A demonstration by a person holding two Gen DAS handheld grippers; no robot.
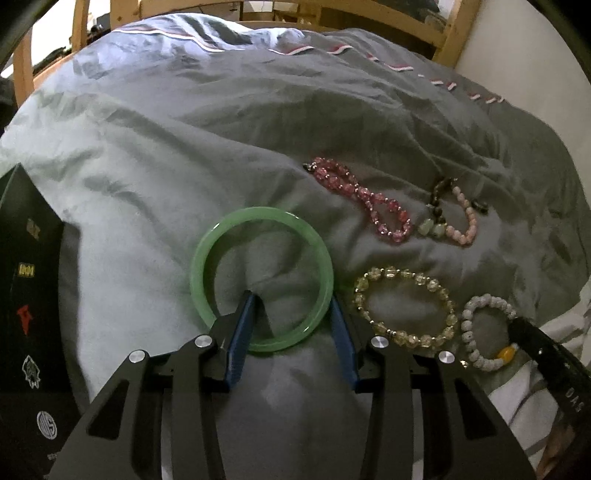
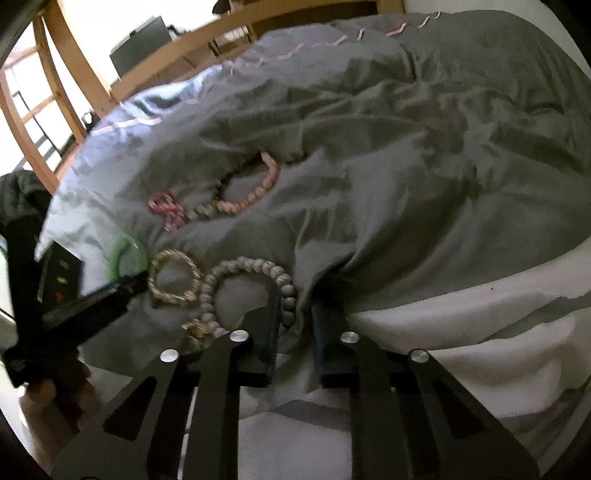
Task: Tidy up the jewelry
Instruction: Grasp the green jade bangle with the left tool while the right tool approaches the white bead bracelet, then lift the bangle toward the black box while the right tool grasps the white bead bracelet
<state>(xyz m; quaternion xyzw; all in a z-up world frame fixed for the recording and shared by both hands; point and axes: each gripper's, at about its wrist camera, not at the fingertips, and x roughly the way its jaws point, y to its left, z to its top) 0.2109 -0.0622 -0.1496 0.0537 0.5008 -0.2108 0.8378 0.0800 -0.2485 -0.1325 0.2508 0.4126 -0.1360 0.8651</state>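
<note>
the left hand-held gripper (image 1: 291, 306) is down on the grey duvet (image 1: 184, 166) of a bed, its two blue fingers (image 1: 240, 332) partly closed across the near right arc of the green bangle (image 1: 207, 258): one finger stands inside the ring, the other just outside it. whether the pads actually press the bangle i cannot tell.

the right hand-held gripper (image 2: 295, 314) is nearly closed on the near right side of the white bead bracelet (image 2: 236, 267), one finger inside the loop and one outside, with beads pinched between them; the view is blurred.

the bangle lies flat at the front of the duvet, just beside a black box (image 1: 26, 277) with small emblems at the left. right of the bangle, nearly touching it, lies the clear yellowish bead bracelet (image 1: 373, 325), and next to that the white bead one, which carries a yellow bead. further back lie a dark pink bead bracelet (image 1: 362, 199) and a pale pink bead bracelet (image 1: 465, 221) with green stones. a wooden bed frame (image 1: 454, 29) rises behind.
</note>
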